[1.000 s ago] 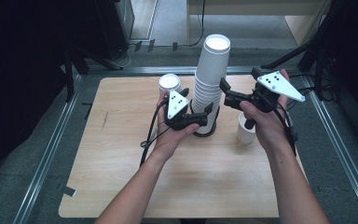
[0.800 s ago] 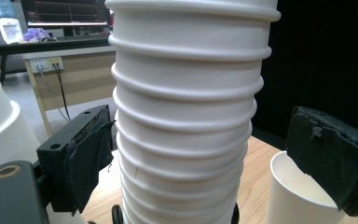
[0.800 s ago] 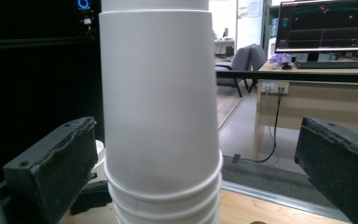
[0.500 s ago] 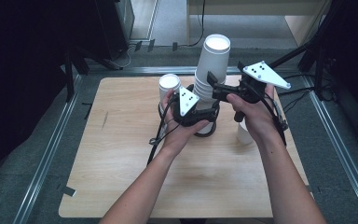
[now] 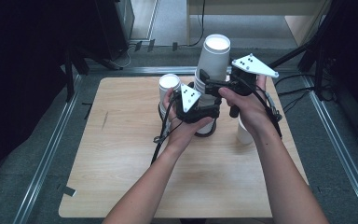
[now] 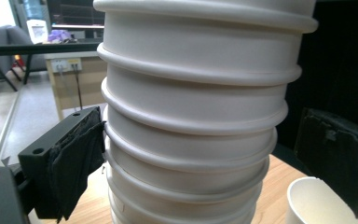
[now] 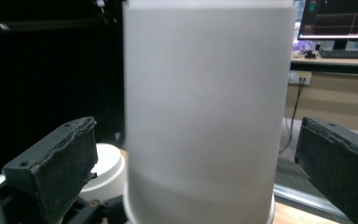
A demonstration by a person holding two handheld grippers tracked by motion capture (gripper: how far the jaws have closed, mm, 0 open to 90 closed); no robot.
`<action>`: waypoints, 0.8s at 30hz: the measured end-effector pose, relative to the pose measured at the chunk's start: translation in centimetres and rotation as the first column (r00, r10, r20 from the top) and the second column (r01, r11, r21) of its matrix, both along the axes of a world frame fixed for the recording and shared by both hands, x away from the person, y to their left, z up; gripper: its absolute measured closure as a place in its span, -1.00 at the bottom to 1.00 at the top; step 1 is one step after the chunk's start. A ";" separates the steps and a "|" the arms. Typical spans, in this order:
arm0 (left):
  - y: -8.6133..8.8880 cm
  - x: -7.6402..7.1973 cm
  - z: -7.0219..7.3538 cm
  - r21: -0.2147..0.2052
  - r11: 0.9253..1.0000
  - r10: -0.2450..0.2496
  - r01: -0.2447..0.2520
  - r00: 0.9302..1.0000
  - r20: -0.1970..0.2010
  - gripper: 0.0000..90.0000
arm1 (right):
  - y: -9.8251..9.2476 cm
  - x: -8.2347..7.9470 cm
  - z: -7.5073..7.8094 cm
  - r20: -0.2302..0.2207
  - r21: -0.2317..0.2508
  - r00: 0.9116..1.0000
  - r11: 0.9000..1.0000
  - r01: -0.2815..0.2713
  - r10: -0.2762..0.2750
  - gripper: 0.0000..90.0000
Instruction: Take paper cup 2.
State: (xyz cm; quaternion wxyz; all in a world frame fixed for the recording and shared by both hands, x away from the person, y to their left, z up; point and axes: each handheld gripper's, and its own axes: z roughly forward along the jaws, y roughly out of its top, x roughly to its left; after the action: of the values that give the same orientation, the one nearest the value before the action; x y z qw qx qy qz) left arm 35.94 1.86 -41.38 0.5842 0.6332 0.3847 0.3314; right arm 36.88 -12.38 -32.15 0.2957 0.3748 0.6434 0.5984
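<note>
left gripper (image 5: pixel 209 113): jaws just opening, spread, stack of paper cups (image 6: pixel 191 135) between them, one pad touching | right gripper (image 5: pixel 204 84): jaws spread around top cup (image 7: pixel 205 116)

The stack of cups (image 5: pixel 210 79) looks like matt white paper with smooth rolled rims. The surface (image 5: pixel 121 154) is pale wood (visibly grained), and the left hand-held gripper (image 5: pixel 208 112) carries rough black pads (image 6: pixel 77 158).

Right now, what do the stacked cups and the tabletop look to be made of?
The stacked cups look like white paper, matte, with rolled rims showing as ridges down the stack; thin plastic can't be ruled out. The tabletop looks like light wood or wood-look laminate, with visible grain and a smooth finish.
</note>
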 end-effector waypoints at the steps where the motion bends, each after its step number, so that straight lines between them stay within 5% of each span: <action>1: 0.0 0.0 0.0 0.001 1.000 0.003 -0.003 1.000 -0.005 -0.97 | 0.1 0.2 -0.1 -0.015 0.005 1.000 1.000 -0.002 0.002 -1.00; 18: -0.7 0.5 -0.2 0.004 0.999 0.044 -0.044 0.999 -0.022 -0.97 | 0.4 1.8 -0.7 -0.118 0.062 0.993 0.998 -0.003 0.010 -0.81; 24: -0.6 0.5 -0.2 0.002 0.999 0.050 -0.050 0.998 -0.028 -0.92 | 0.7 1.5 -0.5 -0.092 0.032 0.996 0.999 0.017 -0.014 -0.74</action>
State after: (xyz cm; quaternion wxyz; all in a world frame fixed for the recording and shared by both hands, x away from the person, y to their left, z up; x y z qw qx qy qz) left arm 36.44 1.25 -41.55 0.5699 0.6282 0.4086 0.3371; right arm 38.42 -11.69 -32.65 0.2640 0.4118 0.6435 0.5888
